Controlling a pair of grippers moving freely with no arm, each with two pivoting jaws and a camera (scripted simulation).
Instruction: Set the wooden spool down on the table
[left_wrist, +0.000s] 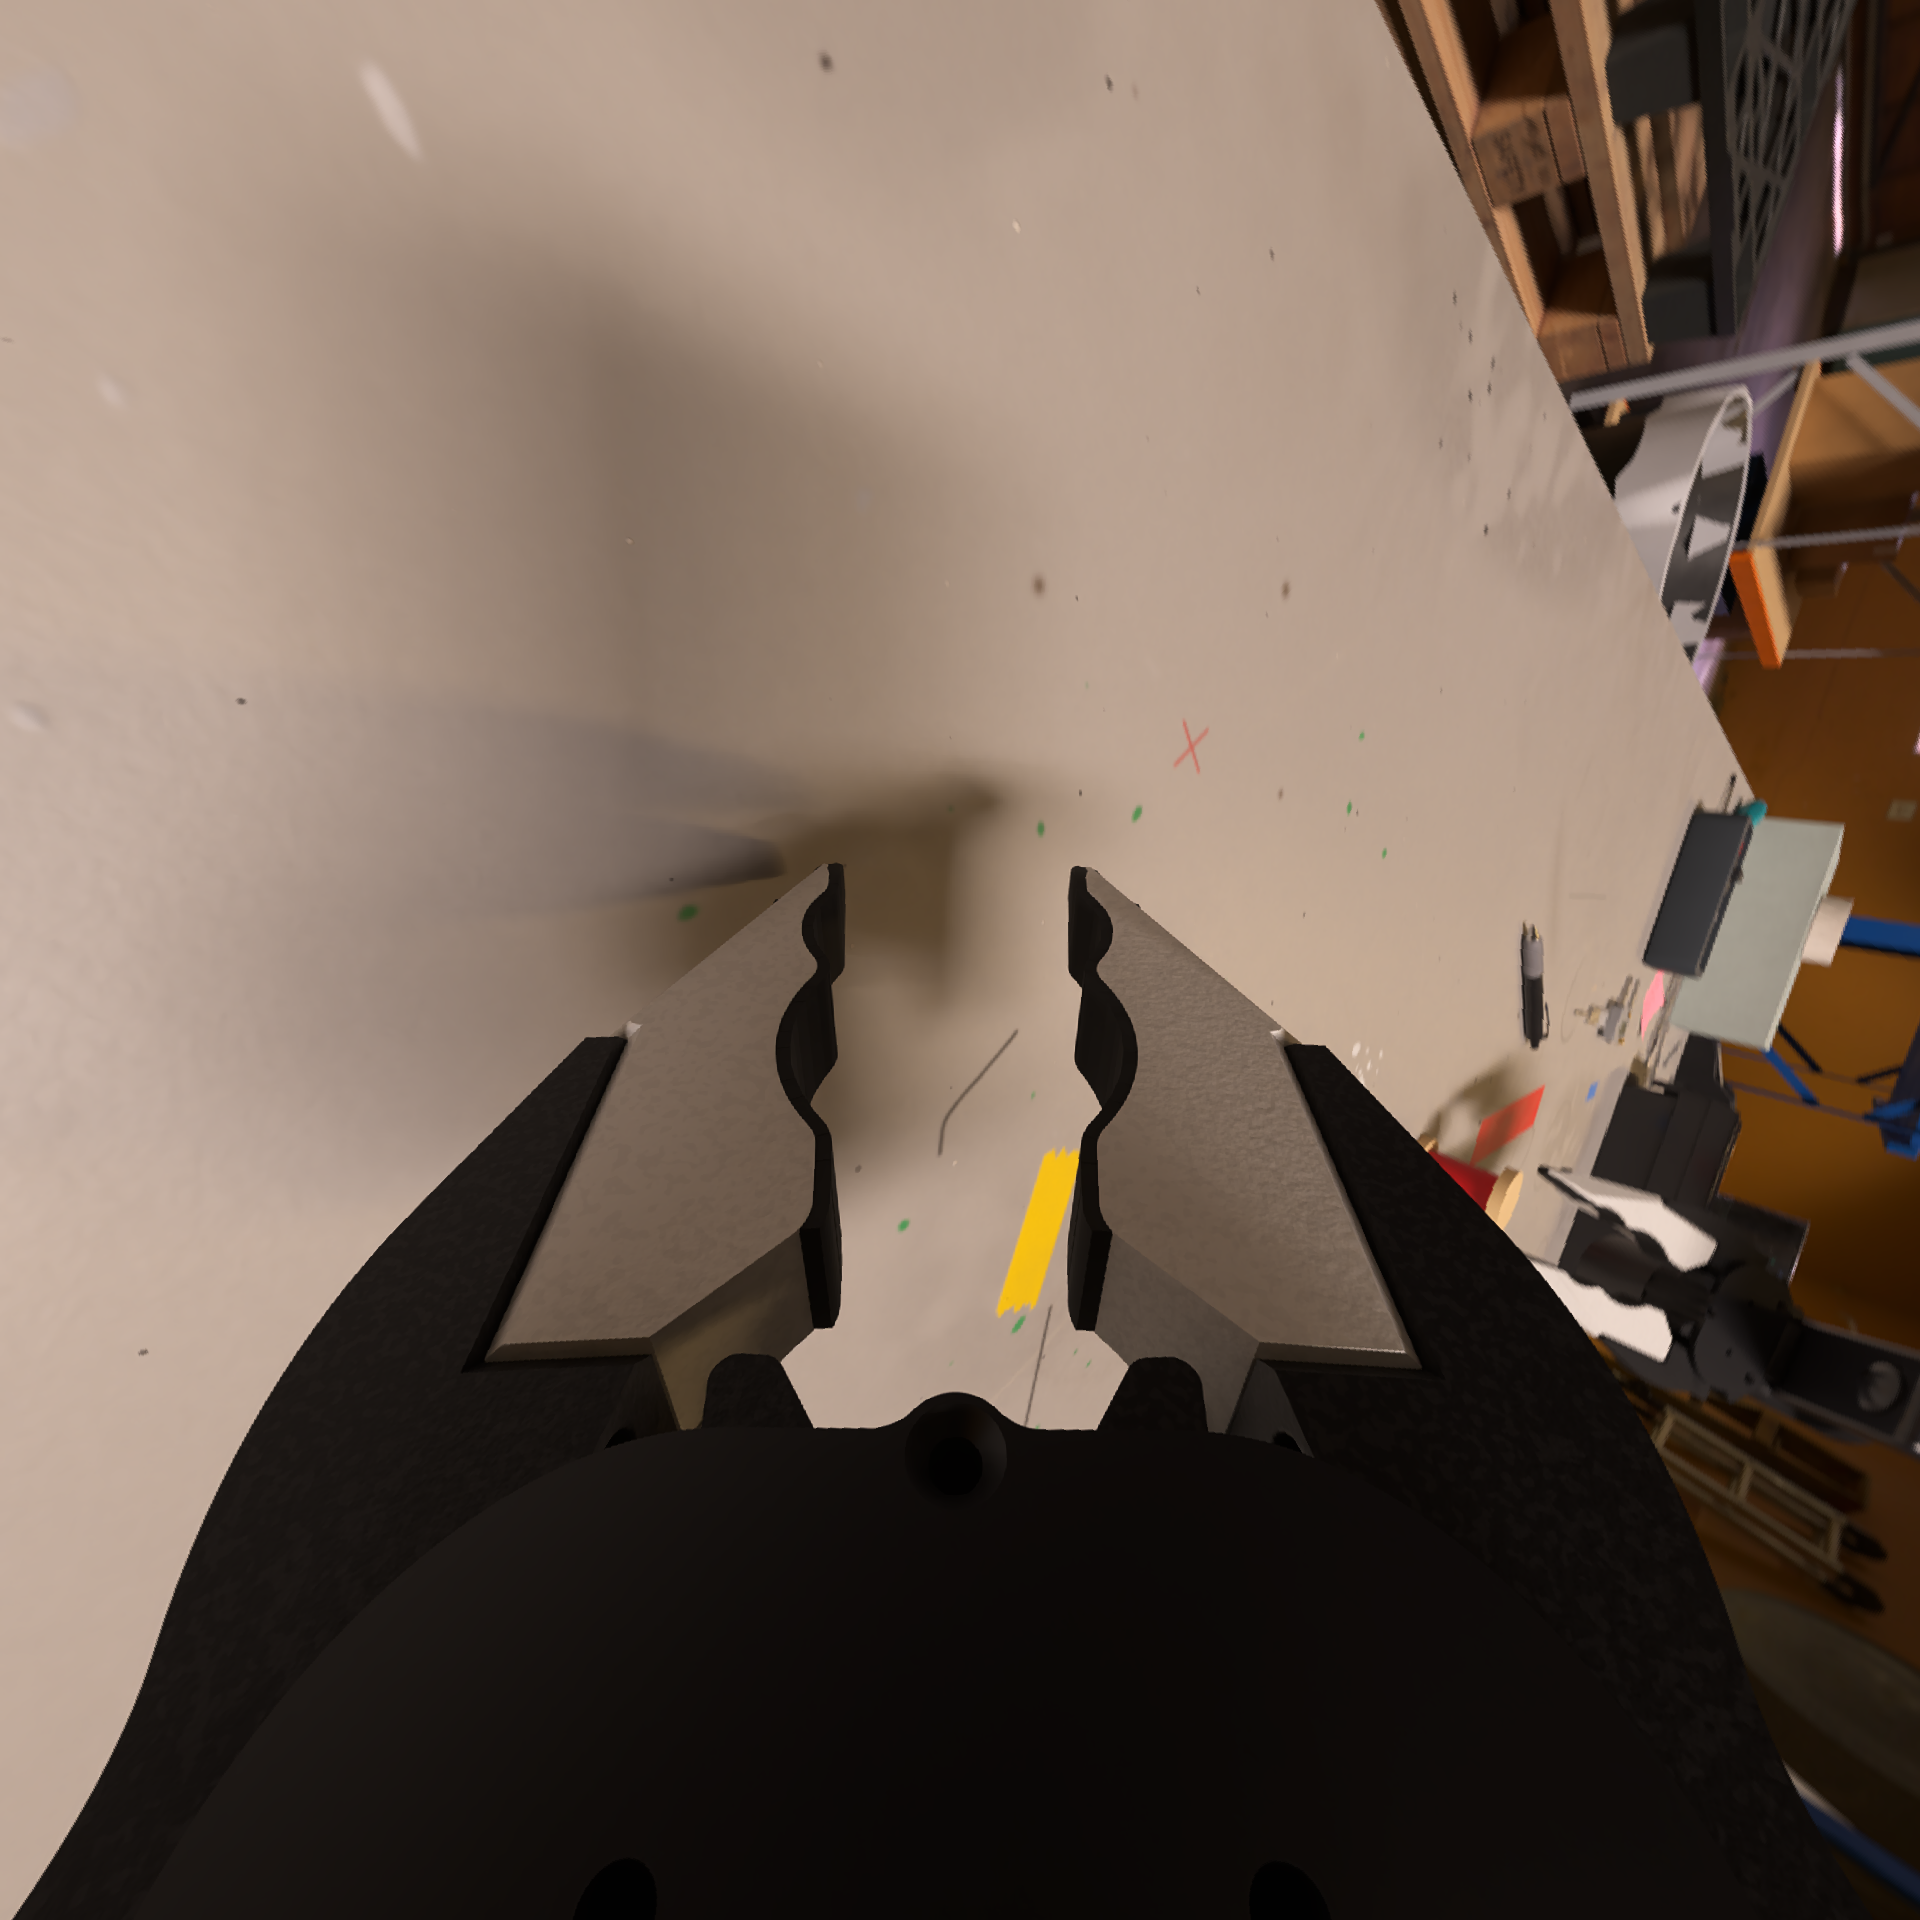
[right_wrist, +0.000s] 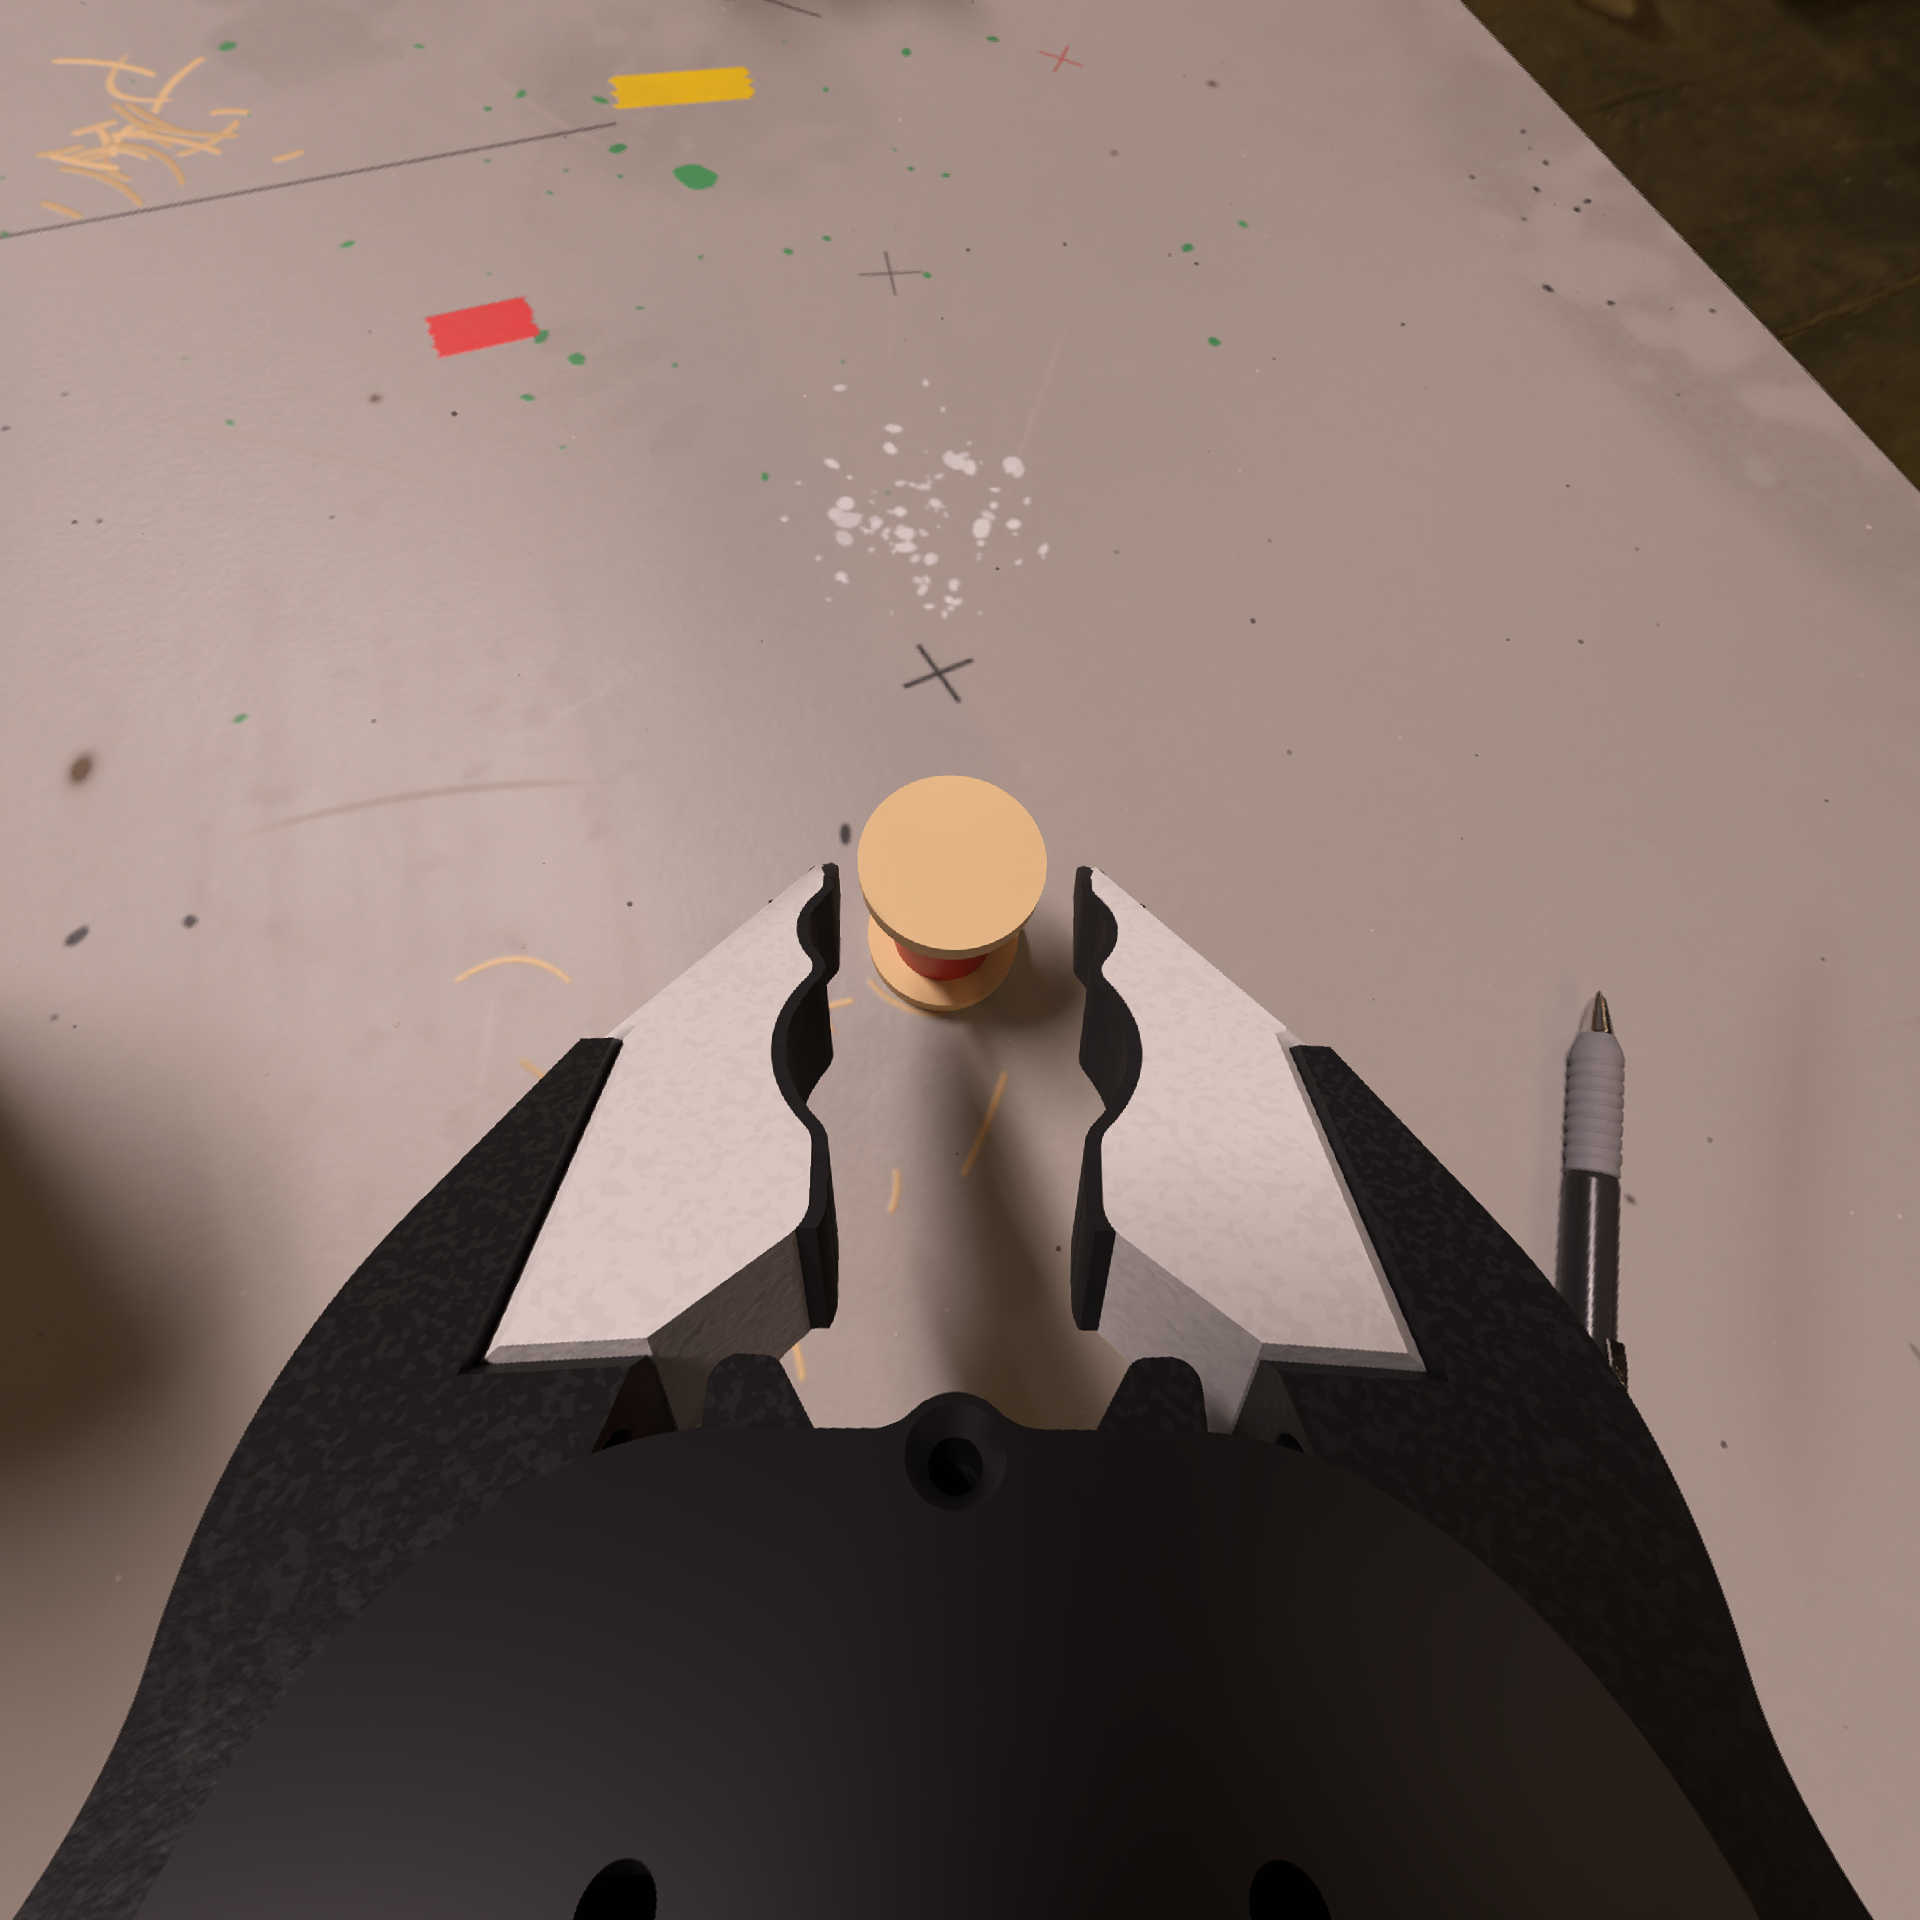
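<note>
The pale grey table (right_wrist: 1351, 520), flecked with green and white paint, carries a wooden spool (right_wrist: 950, 894) standing upright on its flange, a pen (right_wrist: 1592, 1164) lying near the right edge, yellow tape (right_wrist: 681, 87), red tape (right_wrist: 481, 325) and pale shavings (right_wrist: 135, 130).

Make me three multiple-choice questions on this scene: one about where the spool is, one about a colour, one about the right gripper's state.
1. Where is the spool?
A. On the table, upright, between the right gripper's fingertips
B. Lying on its side beside the pen
C. Held in the left gripper

2. What colour is the spool's core?
A. Green
B. Red
C. Blue

3. How is the right gripper?
A. Shut on the spool
B. Shut on the pen
C. Open

Answers:
1 A: it stands on its lower disc, with gaps to both fingertips.
2 B: red shows between the two tan discs.
3 C: the jaws stand apart, clear of the spool.
</note>
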